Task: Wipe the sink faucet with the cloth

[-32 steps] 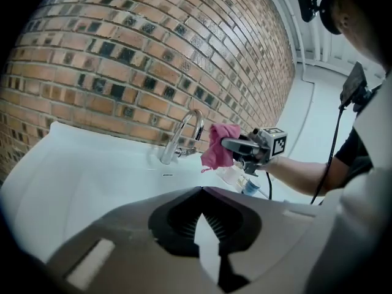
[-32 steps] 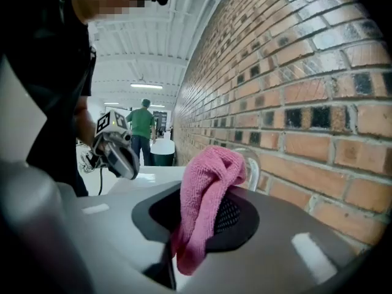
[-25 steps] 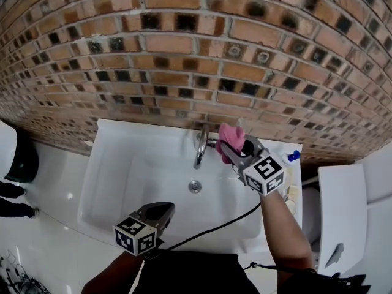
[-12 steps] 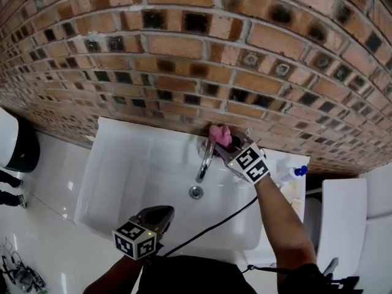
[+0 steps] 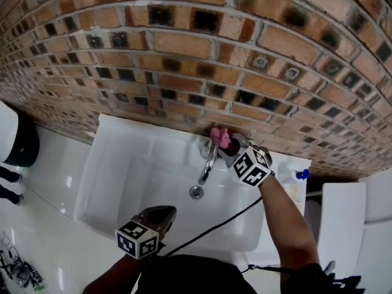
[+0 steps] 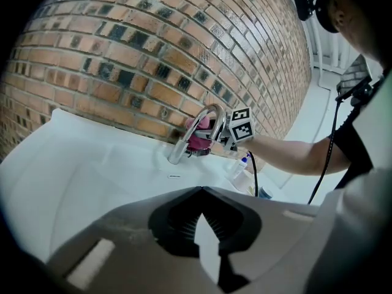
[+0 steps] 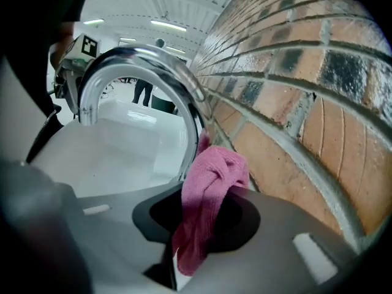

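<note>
A curved chrome faucet (image 5: 207, 159) rises at the back of the white sink (image 5: 122, 182) and bends toward the drain (image 5: 196, 192). My right gripper (image 5: 222, 144) is shut on a pink cloth (image 5: 219, 137) and holds it against the back of the faucet near the brick wall. In the right gripper view the pink cloth (image 7: 211, 195) bunches out between the jaws, touching the faucet (image 7: 153, 72) arch's base. My left gripper (image 5: 160, 214) hangs over the sink's front edge, shut and empty. From the left gripper view, the faucet (image 6: 195, 133) and cloth (image 6: 199, 136) lie far ahead.
A brick wall (image 5: 184, 60) stands right behind the sink. A spray bottle with a blue cap (image 5: 293, 176) sits on the counter right of the faucet. A black cable (image 5: 214, 228) runs from the right gripper across the basin. A white bin (image 5: 12, 143) is at the far left.
My right gripper has carried the cloth from the faucet's right side up and back behind its arch, closer to the wall. The left gripper has stayed put.
</note>
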`<state>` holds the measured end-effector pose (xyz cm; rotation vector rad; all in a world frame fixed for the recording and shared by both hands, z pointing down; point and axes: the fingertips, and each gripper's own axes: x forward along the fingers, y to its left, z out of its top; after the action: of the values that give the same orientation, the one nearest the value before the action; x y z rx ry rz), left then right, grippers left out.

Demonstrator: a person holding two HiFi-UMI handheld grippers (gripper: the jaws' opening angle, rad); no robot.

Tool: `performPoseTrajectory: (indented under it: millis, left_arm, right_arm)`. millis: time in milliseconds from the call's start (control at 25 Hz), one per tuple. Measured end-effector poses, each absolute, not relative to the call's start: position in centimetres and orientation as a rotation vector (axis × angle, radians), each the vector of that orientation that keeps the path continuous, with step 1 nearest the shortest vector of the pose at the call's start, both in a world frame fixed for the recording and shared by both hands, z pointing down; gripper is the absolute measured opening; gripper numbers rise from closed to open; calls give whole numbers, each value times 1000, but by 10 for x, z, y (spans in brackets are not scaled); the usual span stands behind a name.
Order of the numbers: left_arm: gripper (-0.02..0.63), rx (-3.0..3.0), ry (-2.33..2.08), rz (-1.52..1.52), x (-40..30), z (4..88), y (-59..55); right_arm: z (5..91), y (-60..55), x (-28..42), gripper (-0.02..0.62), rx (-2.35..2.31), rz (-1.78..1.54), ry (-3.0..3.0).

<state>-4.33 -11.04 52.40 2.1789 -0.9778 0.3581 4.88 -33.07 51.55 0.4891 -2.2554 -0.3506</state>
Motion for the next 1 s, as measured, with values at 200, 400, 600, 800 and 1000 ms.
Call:
performPoseTrajectory:
  millis: [200, 400, 600, 800, 1000]
  left_arm:
    - [5, 2196, -976, 346, -44, 519, -109]
    - [4, 2208, -978, 332, -47, 514, -103]
    - [5, 2233, -972, 314, -48, 509, -95]
    - [5, 2254, -966, 296, -53, 504, -85]
    - [5, 2270, -970, 278, -63, 500, -78]
  right_arm:
    - [498, -325, 50, 80, 504, -411, -2241]
    - [468, -319, 49, 80, 522, -571, -2160]
    - [442, -306, 46, 80, 489, -766, -2013]
    - [427, -287, 43, 80, 452, -894, -1881]
    - [418, -265, 39, 80, 445, -946, -1810]
